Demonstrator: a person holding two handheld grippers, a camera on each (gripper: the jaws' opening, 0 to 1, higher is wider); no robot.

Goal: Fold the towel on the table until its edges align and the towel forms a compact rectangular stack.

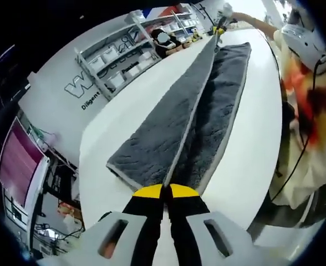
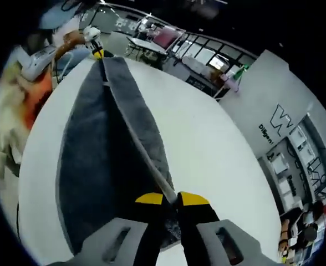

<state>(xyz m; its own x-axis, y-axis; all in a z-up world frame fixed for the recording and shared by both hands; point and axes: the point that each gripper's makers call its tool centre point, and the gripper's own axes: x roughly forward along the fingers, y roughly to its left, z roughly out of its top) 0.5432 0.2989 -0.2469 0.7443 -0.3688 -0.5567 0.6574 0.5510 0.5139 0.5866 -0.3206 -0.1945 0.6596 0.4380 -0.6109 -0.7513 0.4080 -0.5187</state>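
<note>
Long grey plush towel (image 1: 207, 105) with a pale edge band lying folded lengthwise on the round white desk (image 1: 135, 119), upper edge lifted taut above the lower layer. Left gripper (image 1: 165, 192), yellow-tipped fingers (image 1: 148, 192) pinched together on the near end of that raised edge. In the right gripper view, same grey towel (image 2: 93, 160) stretched across the white desk (image 2: 207, 149), right gripper (image 2: 171, 198) with yellow-tipped fingers (image 2: 193, 198) clamped on the opposite end of the pale edge. Each gripper visible small at the far end of the other's view, at the towel's far corner. Shelving with white bins (image 1: 124, 58) beyond the desk, near a white wall panel with dark lettering (image 2: 276, 124).
</note>
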